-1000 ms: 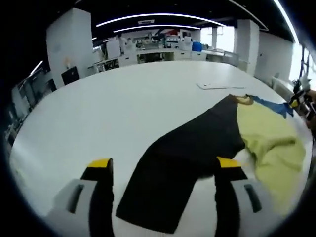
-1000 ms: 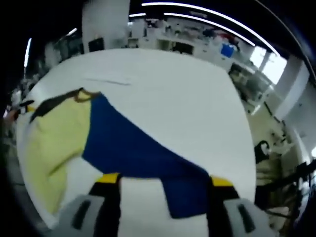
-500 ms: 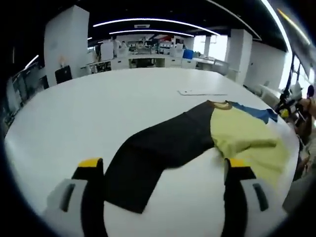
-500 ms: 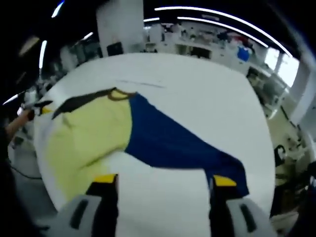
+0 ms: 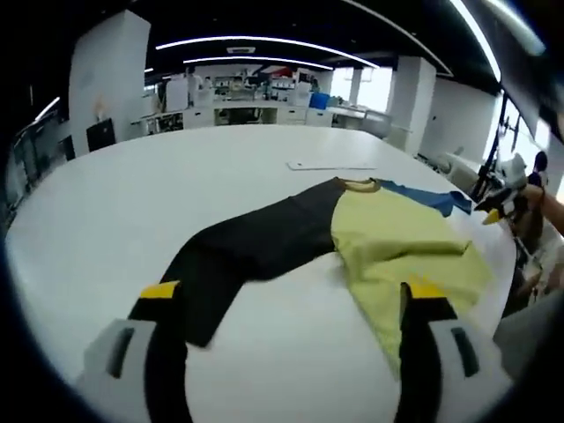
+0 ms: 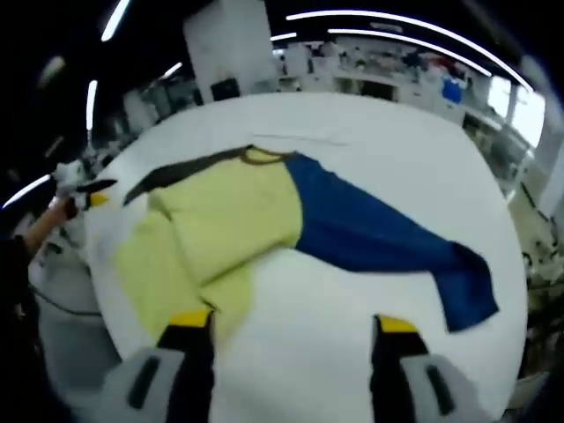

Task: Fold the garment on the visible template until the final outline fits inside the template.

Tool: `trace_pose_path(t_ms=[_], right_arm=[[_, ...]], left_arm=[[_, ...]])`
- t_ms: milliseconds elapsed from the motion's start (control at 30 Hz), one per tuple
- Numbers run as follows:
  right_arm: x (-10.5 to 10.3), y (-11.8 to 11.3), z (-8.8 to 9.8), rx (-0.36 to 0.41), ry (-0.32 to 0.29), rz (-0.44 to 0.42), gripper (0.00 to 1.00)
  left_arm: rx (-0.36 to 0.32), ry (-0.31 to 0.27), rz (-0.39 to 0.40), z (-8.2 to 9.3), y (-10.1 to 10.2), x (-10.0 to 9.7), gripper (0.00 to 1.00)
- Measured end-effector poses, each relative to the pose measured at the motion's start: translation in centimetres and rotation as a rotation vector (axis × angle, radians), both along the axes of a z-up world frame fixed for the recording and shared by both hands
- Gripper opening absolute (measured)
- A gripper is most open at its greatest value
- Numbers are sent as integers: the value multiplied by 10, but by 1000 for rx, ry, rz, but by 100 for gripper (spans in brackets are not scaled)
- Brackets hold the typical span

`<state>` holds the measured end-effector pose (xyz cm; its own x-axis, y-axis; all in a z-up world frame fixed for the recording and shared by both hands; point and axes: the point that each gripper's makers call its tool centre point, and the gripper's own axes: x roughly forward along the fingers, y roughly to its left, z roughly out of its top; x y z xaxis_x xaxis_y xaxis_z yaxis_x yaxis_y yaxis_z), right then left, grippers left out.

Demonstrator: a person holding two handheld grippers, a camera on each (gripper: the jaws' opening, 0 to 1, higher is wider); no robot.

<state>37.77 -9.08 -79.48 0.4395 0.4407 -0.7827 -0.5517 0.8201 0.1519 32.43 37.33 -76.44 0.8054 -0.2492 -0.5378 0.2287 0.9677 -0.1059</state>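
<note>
The left hand-held gripper rises from the bottom of the left gripper view with its two yellow-tipped jaws spread wide and holding nothing, hovering over bare white tabletop. Just beyond the jaws lies the garment, spread flat: a pale yellow body in the middle, a black sleeve reaching toward the left jaw, and a blue sleeve stretching off the far side. The yellow hem lies close to the tabletop's right edge, just beside the right jaw. To the left and beyond the garment the tabletop is open white surface, with a thin flat white sheet lying past the collar. In the right gripper view, the right hand-held gripper likewise stands open and empty above white tabletop, its left jaw tip just at the yellow hem. From here the blue sleeve runs right, its cuff near the tabletop's edge, while the yellow body reaches close to the left edge.
</note>
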Motion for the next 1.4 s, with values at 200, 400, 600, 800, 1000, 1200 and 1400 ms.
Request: trace_pose_path(t_ms=[200, 400, 600, 800, 1000, 1200, 1400], right_arm=[[-23, 22, -10, 21, -3, -8, 63], [-46, 41, -23, 41, 15, -12, 53], [-54, 52, -29, 56, 6, -30, 42], [-67, 64, -32, 92, 7, -101, 33], [-74, 69, -40, 92, 19, -135, 29], [-79, 70, -43, 93, 12, -165, 14], [-76, 73, -39, 138, 10, -184, 1]], left_arm=[[-4, -9, -29, 4, -24, -19, 98], [-16, 1, -54, 0, -29, -26, 97], [-14, 33, -94, -11, -48, -49, 97], [-26, 23, -99, -13, -49, -61, 97], [-20, 22, -125, -16, -58, -68, 95], [6, 18, -143, -19, -68, -73, 94], [0, 1, -138, -18, -70, -69, 91]])
